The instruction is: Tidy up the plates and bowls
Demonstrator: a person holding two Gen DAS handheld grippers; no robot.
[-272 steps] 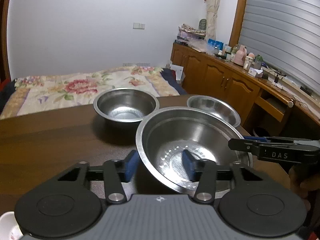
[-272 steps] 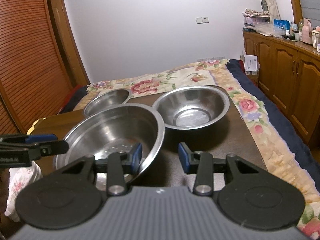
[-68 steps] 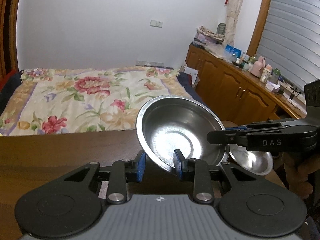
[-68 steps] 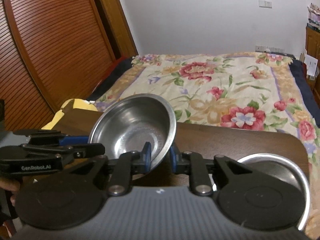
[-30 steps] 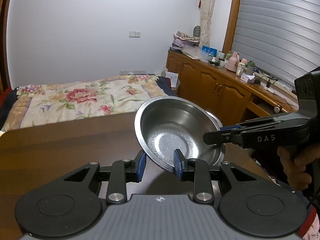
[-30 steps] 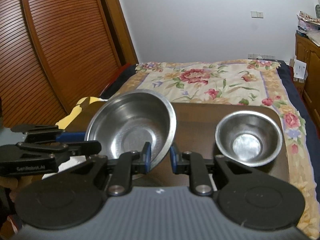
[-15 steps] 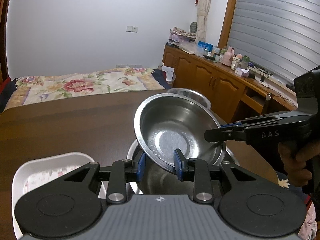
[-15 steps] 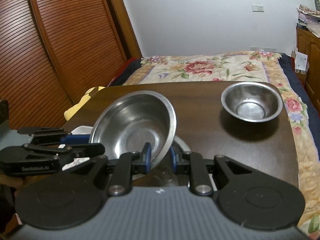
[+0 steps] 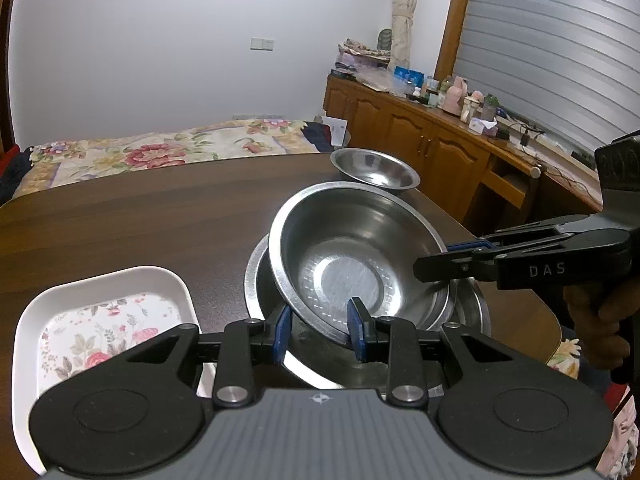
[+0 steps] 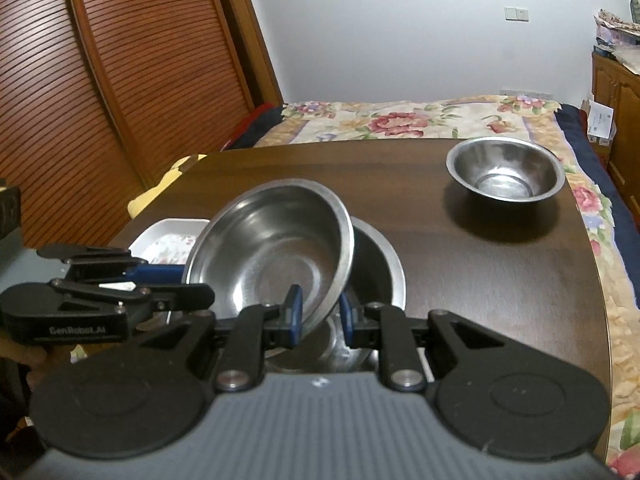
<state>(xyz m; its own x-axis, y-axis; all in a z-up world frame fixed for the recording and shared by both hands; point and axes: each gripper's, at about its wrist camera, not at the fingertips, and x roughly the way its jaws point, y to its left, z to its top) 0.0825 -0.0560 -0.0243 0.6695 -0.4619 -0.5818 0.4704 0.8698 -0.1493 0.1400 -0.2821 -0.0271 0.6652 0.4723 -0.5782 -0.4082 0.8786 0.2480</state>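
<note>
The left tool point(image 9: 320, 332) pinches the near rim of a steel bowl point(image 9: 356, 256): one blue pad sits outside the wall, the other inside. The right tool point(image 10: 319, 314) clamps the opposite rim of the same bowl point(image 10: 272, 256) in the same manner, one pad on each side of the wall. In the left wrist view the right tool point(image 9: 438, 262) enters from the right edge, with its fingers at the bowl's far rim; in the right wrist view the left tool point(image 10: 196, 286) enters from the left edge.

The held bowl is tilted and sits partly inside a larger steel bowl point(image 9: 468, 312), which stands on the dark wooden worktop point(image 9: 140, 216). Whether the held bowl's base touches the larger bowl's point(image 10: 384, 264) inner surface cannot be determined from either view, as the tools cover the contact area.

A white rectangular plate point(image 9: 100, 320) with a floral print lies on the worktop just beside the larger bowl, on the left-tool side; in the right wrist view a corner of this plate point(image 10: 168, 238) is visible behind the held bowl. A small steel bowl point(image 10: 505, 174) stands upright, well apart from the stack, near the far worktop edge point(image 10: 480, 240); it also appears in the left wrist view point(image 9: 374, 170). A bed point(image 10: 400, 120) with a flowered cover lies beyond the worktop.
</note>
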